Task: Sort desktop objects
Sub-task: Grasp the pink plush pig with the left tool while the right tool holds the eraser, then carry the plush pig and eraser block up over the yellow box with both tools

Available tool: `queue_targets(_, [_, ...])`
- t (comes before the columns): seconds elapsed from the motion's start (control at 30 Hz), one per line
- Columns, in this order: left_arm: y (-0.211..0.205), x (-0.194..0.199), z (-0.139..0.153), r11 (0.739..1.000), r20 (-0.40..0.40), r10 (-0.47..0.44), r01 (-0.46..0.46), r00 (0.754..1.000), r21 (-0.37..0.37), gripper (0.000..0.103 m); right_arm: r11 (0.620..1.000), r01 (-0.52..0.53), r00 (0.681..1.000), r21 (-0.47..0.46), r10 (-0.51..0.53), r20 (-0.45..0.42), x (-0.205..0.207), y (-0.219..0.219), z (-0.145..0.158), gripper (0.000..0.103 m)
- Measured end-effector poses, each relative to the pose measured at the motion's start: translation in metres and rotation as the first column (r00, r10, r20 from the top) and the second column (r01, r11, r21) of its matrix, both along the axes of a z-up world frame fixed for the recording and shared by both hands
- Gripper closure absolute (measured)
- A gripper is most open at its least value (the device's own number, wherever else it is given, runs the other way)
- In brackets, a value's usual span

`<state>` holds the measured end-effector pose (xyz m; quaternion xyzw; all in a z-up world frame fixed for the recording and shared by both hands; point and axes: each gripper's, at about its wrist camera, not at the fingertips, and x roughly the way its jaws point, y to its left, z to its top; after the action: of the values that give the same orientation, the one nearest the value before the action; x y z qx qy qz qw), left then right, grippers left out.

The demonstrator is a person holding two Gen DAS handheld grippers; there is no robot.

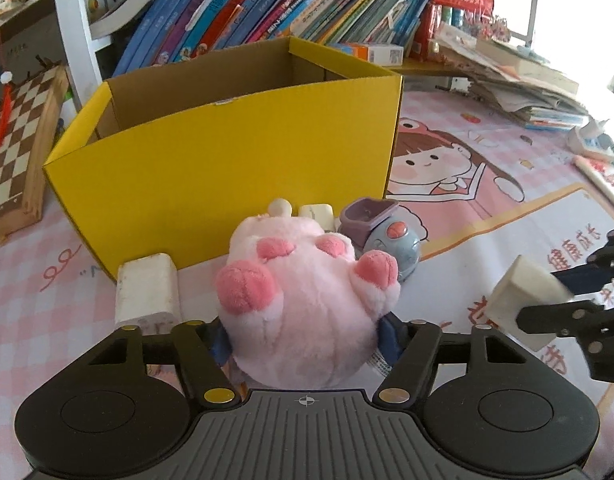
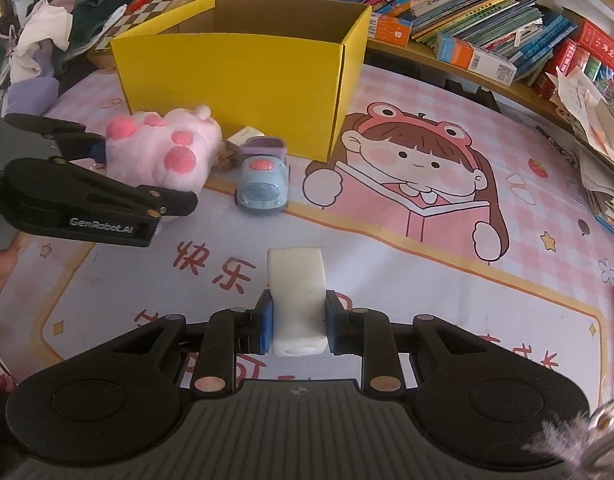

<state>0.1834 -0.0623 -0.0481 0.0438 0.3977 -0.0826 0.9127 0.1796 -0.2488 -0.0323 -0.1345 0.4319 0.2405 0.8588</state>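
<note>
The left tool (image 1: 303, 332) is clamped on a soft pink plush toy with darker pink paw pads (image 1: 303, 304), its blue pads pressed into the fur on both sides. The right tool (image 2: 299, 320) grips a white rectangular foam-like block (image 2: 297, 300) between its blue pads, the block standing out ahead of the fingers above the pink cartoon-printed mat (image 2: 427, 264) that covers the worktop.

Straight ahead of both tools stands an open yellow cardboard box with a plain brown inside (image 1: 227, 152); its floor is hidden from both views, so what it holds cannot be told. Just past the plush, against the box's near wall, sit a small blue-grey toy car with a purple tub on its back (image 2: 263, 184), another white block (image 1: 317, 214), and, beside the left tool's left finger, a third white block (image 1: 147, 288).

If the box is the sorting place, as seems likely, each load should go up above the rim before travelling forward, since the near wall is tall. The plush is bulky and yielding, so a firm squeeze low on its body matters; it could snag the rim or brush the car. The two tools are close together, so taking turns would avoid a clash. Open mat lies to the right tool's right; books on a shelf (image 2: 487, 12) crowd the space behind the box.
</note>
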Motion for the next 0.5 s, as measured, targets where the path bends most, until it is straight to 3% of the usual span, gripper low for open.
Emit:
queue_targets(0.3, [0.013,-0.029,0.027,0.999,0.058,0.002,0.001,0.998,-0.046,0.037,0.999,-0.031,1.0,0.029,0.031,-0.002,-0.008,0.015,0.005,0.08])
queue_targets(0.5, [0.02,-0.046,0.033,0.999,0.07,0.003,-0.001,0.998,-0.034,0.037,0.996,-0.076,0.997,0.04,0.076,0.007,-0.016,0.032,0.009,0.08])
